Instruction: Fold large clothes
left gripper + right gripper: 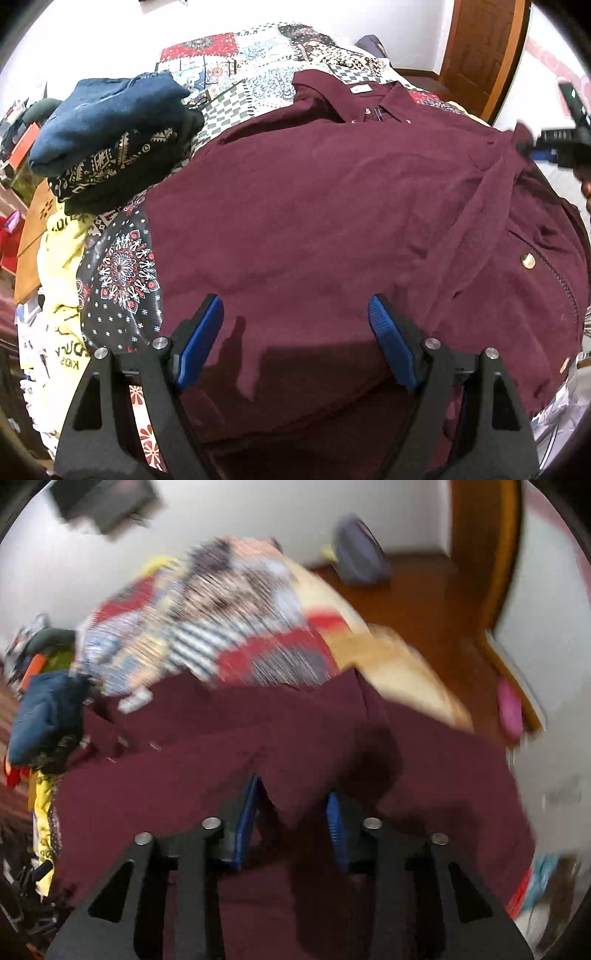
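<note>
A large maroon shirt [314,206] lies spread on the patterned bedspread [236,74], collar at the far end. My left gripper [295,317] is open and empty, hovering over the shirt's near hem. My right gripper [293,805] is closed on a fold of the maroon shirt [303,738] and holds it lifted; that view is motion-blurred. In the left wrist view the right gripper [554,144] shows at the far right edge, pinching a raised strip of the shirt.
A stack of folded clothes, blue on top [110,122], sits at the left of the bed, with a yellow garment [62,258] beside it. A wooden door [480,48] and wooden floor [424,602] lie beyond. A bag [362,554] rests by the wall.
</note>
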`<state>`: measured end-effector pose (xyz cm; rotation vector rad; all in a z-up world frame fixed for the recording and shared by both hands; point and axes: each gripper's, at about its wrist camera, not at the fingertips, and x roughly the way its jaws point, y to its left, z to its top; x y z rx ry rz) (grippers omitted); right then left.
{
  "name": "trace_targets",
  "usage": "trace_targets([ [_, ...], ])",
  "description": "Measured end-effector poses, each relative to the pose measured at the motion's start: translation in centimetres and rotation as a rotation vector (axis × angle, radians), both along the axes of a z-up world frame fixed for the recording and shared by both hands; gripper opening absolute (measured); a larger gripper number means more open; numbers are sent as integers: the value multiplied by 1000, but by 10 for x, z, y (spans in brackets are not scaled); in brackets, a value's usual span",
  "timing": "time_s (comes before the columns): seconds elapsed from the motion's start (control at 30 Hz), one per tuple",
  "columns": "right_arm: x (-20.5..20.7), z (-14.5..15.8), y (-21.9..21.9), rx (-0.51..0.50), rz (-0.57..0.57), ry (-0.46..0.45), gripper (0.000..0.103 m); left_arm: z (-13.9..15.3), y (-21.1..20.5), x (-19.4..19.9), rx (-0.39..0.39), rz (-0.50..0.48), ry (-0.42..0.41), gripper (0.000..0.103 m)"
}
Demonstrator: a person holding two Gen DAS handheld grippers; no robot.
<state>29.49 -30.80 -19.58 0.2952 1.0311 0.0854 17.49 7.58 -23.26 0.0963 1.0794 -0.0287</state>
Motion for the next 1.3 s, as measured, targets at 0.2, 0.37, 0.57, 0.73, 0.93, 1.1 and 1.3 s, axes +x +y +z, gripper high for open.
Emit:
trace_targets([
  [0.2,-18,16,-11,-179,-96,-13,37,4,-4,-5,-3,-9,-14,81],
  [0.37,-27,49,3,-201,-27,-103,49,9,-12,-5,-9,-35,-37,81],
  [0.57,-9,50,80,-109,210,-106,64,12,-25,-9,-33,-64,-49,81],
  [0.73,5,5,139,-103,383,42,64,11,-38,-19,-45,-129,-38,81],
  [0.93,-8,-17,125,-115,386,80,73,22,-34,-25,-6,-112,-77,81],
  [1.1,-24,-19,81,-85,351,112,74,46,-12,-11,-93,-42,-125,81],
  [1.3,-42,-19,42,-71,268,117,74,32,1,28,-84,40,-96,81],
])
